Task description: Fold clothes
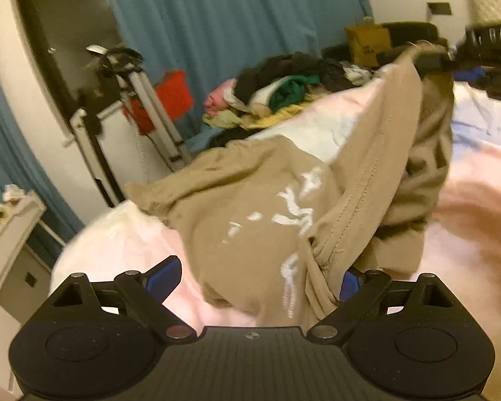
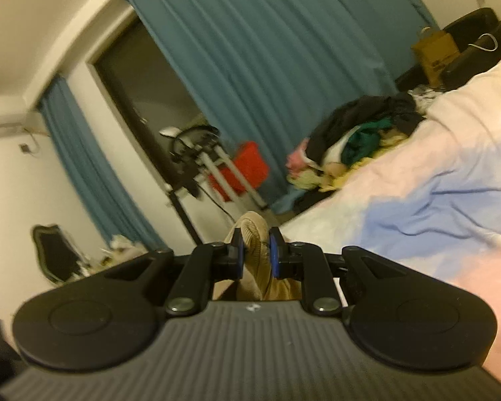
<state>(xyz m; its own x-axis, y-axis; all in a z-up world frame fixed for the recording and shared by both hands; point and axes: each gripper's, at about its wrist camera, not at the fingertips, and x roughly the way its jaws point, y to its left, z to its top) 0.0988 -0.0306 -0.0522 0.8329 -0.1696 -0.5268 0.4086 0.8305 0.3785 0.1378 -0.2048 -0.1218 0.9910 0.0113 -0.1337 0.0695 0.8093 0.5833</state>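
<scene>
At the bottom of the left wrist view, the left gripper (image 1: 255, 279) stands spread wide, its blue pads (image 1: 162, 279) apart, with the tan garment (image 1: 250, 200) lying between them on the pink-and-white bedspread (image 1: 477, 200). At the bottom centre of the right wrist view, the right gripper (image 2: 254, 254) is pinched on a bunched hem of the same tan garment (image 2: 252, 234); in the left view's upper right that gripper (image 1: 431, 60) lifts the cloth off the bed. Beyond, a pile of mixed clothes (image 1: 284, 87) lies before a blue curtain (image 1: 217, 16).
</scene>
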